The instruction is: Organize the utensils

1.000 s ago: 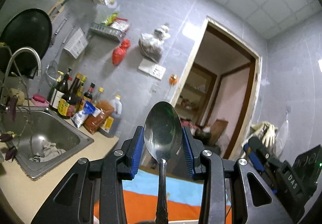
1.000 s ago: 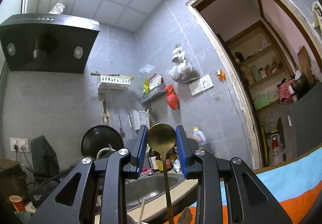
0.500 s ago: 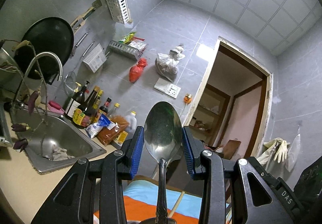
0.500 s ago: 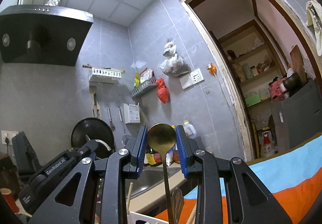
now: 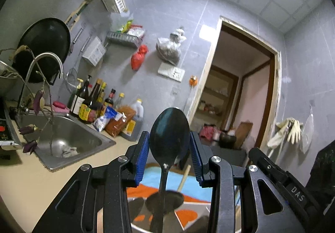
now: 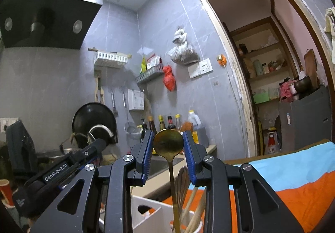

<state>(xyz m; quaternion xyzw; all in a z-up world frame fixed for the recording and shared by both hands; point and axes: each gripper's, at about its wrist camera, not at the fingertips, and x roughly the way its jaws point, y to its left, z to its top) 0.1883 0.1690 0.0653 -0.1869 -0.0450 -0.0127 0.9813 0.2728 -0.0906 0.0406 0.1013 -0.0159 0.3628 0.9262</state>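
The left gripper [image 5: 169,156] stood level with its blue-padded jaws partly apart, and the bowl of a dark, shiny steel spoon [image 5: 169,140] rose upright between them. Whether the pads pressed on the bowl's edges could not be told. The spoon's handle ran straight down toward a round-rimmed container [image 5: 146,229] below the jaws, where a pale wooden stick [image 5: 184,177] also leaned. Beyond that container lay an orange and light-blue cloth [image 5: 152,178], with a stainless steel sink [image 5: 62,138] to its left.

The right gripper [image 6: 168,149] likewise had its jaws partly apart around the round bowl of a slim gold-coloured spoon [image 6: 168,142]; contact with the pads was unclear. That spoon's thin handle dropped into a white holder [image 6: 150,215], beside wooden chopsticks [image 6: 196,210] and a slotted utensil [image 6: 181,180].
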